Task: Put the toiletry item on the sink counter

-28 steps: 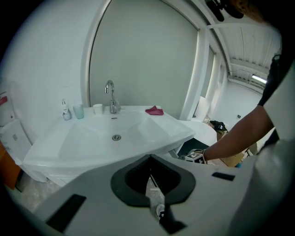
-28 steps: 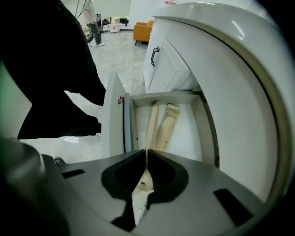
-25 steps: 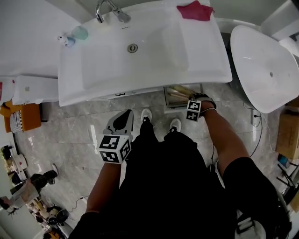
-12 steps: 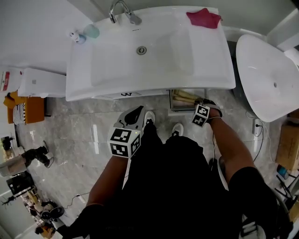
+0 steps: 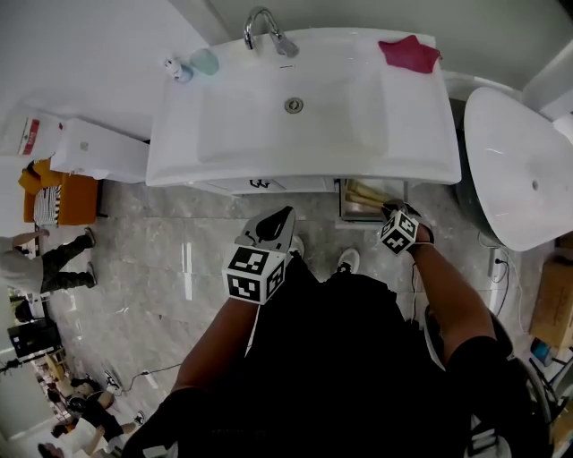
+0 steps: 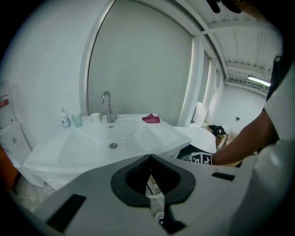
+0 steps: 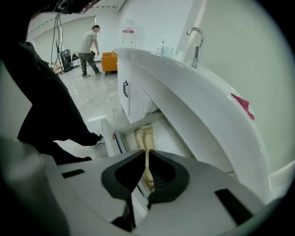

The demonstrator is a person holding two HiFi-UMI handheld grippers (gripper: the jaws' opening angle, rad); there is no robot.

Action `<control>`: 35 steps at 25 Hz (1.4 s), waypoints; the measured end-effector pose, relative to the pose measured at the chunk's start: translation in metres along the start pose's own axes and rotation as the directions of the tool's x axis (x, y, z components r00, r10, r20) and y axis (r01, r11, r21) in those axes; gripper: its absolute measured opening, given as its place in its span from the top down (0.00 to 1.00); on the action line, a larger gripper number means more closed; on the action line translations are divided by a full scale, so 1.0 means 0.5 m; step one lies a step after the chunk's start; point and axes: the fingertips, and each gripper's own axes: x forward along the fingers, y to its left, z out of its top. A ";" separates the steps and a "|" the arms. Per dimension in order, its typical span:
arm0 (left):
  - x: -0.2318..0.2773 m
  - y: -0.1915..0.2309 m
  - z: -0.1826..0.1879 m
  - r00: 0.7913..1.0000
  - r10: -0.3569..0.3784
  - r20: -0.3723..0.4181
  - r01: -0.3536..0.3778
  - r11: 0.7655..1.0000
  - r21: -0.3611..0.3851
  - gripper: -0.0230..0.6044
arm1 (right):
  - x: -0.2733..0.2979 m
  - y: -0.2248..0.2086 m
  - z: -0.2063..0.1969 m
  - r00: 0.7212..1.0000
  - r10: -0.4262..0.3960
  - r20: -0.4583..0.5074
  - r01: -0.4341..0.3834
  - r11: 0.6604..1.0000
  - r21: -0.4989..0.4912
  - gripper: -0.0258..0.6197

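Observation:
The white sink counter [image 5: 414,134] fills the top of the head view. An open drawer [image 5: 351,201] below its right end holds long cream-coloured packs [image 7: 144,134]. My right gripper [image 5: 387,211] hangs just over that drawer, pointing steeply down. Its jaws are shut on a thin cream toiletry item [image 7: 148,174], which runs up between the pads in the right gripper view [image 7: 144,153]. My left gripper [image 5: 283,215] floats in front of the cabinet's middle, shut, with nothing in it; its own view [image 6: 150,157] looks over the basin.
A tap [image 5: 267,27], a small bottle [image 5: 175,68] and a pale green cup [image 5: 205,61] stand at the counter's back left. A red cloth [image 5: 409,52] lies back right. A white tub [image 5: 519,165] stands to the right, a white box [image 5: 100,148] left. A person [image 7: 87,44] walks far off.
My right gripper has risen from the drawer and rolled at the wrist, still shut on the cream item. The left gripper has drifted slightly toward the cabinet. The head view has swung.

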 end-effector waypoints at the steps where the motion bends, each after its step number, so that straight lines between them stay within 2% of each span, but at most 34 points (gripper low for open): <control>1: -0.006 0.002 -0.003 1.000 0.001 0.001 -0.001 1.000 0.000 0.96 | -0.011 0.002 0.010 1.000 -0.005 0.016 0.004 1.000 0.026 0.95; 5: -0.030 0.027 0.000 1.000 0.009 0.023 -0.008 1.000 -0.011 0.96 | -0.066 0.004 0.067 0.996 -0.032 0.087 0.020 0.991 0.134 0.95; 9: -0.057 0.056 0.014 0.998 -0.001 0.061 0.002 1.000 -0.014 0.96 | -0.125 0.015 0.140 0.984 -0.061 0.165 0.017 0.966 0.257 0.95; 13: -0.092 0.088 0.010 0.996 -0.025 0.080 0.026 1.000 -0.009 0.96 | -0.185 0.038 0.218 0.958 -0.113 0.264 -0.004 0.914 0.407 0.95; 16: -0.126 0.111 -0.003 0.995 -0.055 0.084 0.054 0.999 0.008 0.96 | -0.244 0.062 0.286 0.926 -0.166 0.338 -0.021 0.872 0.488 0.95; 21: -0.179 0.145 -0.024 0.990 -0.101 0.097 0.100 0.995 0.016 0.96 | -0.333 0.118 0.405 0.866 -0.206 0.455 -0.080 0.842 0.534 0.95; 26: -0.247 0.170 -0.058 0.982 -0.165 0.090 0.162 0.986 0.036 0.95 | -0.405 0.198 0.499 0.812 -0.244 0.530 -0.142 0.799 0.585 0.95; 31: -0.297 0.188 -0.090 0.972 -0.218 0.084 0.213 0.975 0.070 0.95 | -0.464 0.284 0.553 0.781 -0.291 0.553 -0.121 0.797 0.591 0.95; 35: -0.333 0.185 -0.109 0.960 -0.264 0.092 0.256 0.962 0.091 0.96 | -0.495 0.342 0.563 0.767 -0.341 0.544 -0.090 0.782 0.617 0.96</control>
